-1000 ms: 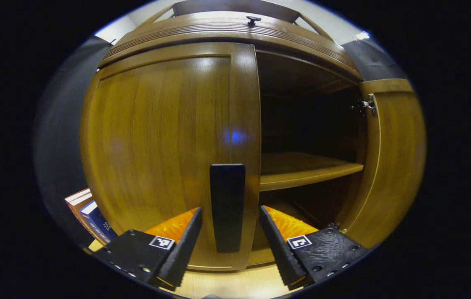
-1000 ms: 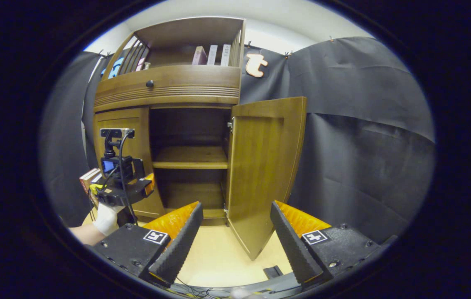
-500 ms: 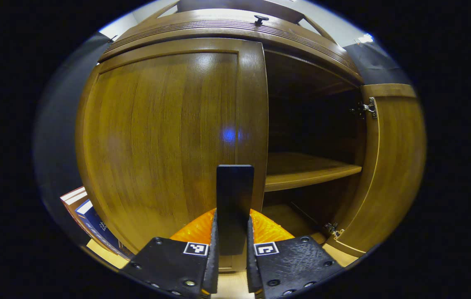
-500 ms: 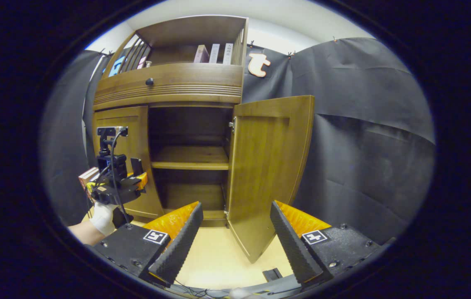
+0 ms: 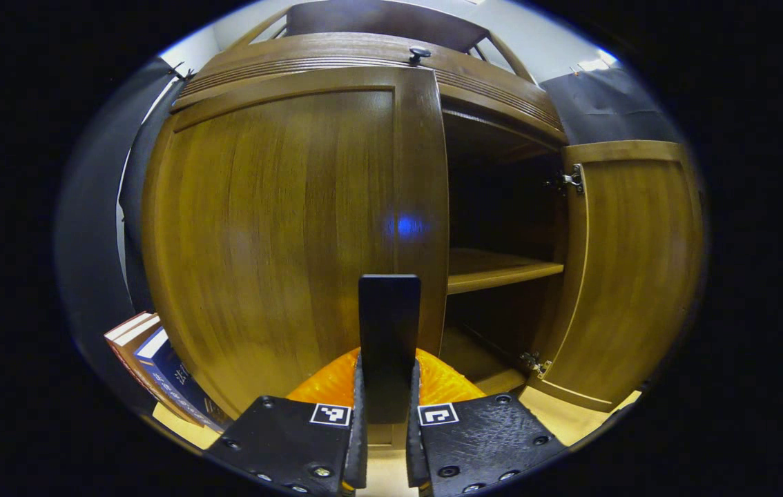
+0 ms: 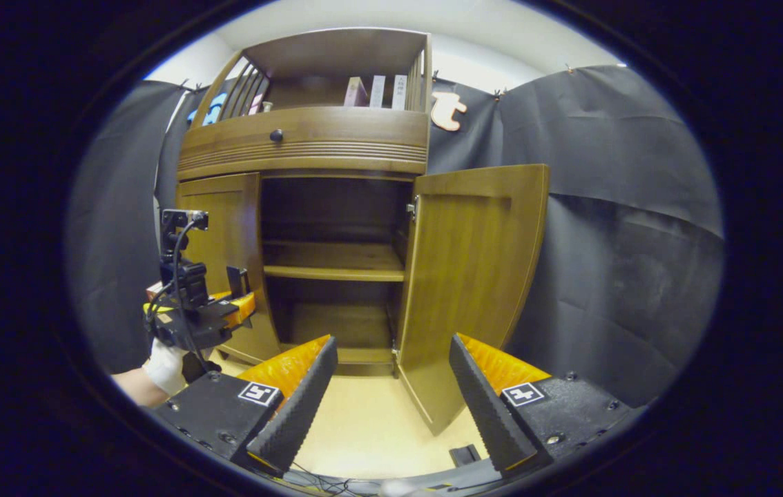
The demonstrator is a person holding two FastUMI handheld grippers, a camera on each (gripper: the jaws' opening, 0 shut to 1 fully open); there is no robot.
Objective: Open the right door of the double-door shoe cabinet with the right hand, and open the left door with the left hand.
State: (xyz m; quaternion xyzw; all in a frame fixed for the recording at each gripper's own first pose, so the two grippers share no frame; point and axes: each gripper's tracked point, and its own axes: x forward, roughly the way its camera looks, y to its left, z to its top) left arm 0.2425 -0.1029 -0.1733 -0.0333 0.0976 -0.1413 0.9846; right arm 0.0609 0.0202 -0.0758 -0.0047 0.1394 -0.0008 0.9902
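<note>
Left gripper [image 5: 384, 442] pinching the black handle [image 5: 389, 345] of the left door [image 5: 281, 235], one finger on each side of it, both pressed tight. Handle standing upright near the inner edge of the left door. Left door a little ajar, its free edge standing out from the cabinet front. Some books [image 5: 157, 359] leaning by the outer lower corner of the left door, on the pale floor [image 5: 571, 421]. Past the inner edge of the left door, a dark hollow with a wooden shelf [image 5: 502, 266] running across it. Beyond that, the right door [image 5: 633, 269] swung wide open, with a metal hinge [image 5: 574, 179] near its top and another near its bottom. Above the left door, a drawer front with a small dark knob [image 5: 420, 52]. In the right gripper view, right gripper [image 6: 391, 393] spread wide, holding nothing, hanging over the floor [image 6: 371, 428] in front of the cabinet, well away from the left door [image 6: 222, 255]. Right door [image 6: 474, 276] open there too, beside the black cloth wall. Left gripper [image 6: 226, 314] seen at the left door's handle, held by a hand in a white glove [image 6: 163, 366]. Books [image 6: 378, 91] standing on the open top shelf, high above the left door.
</note>
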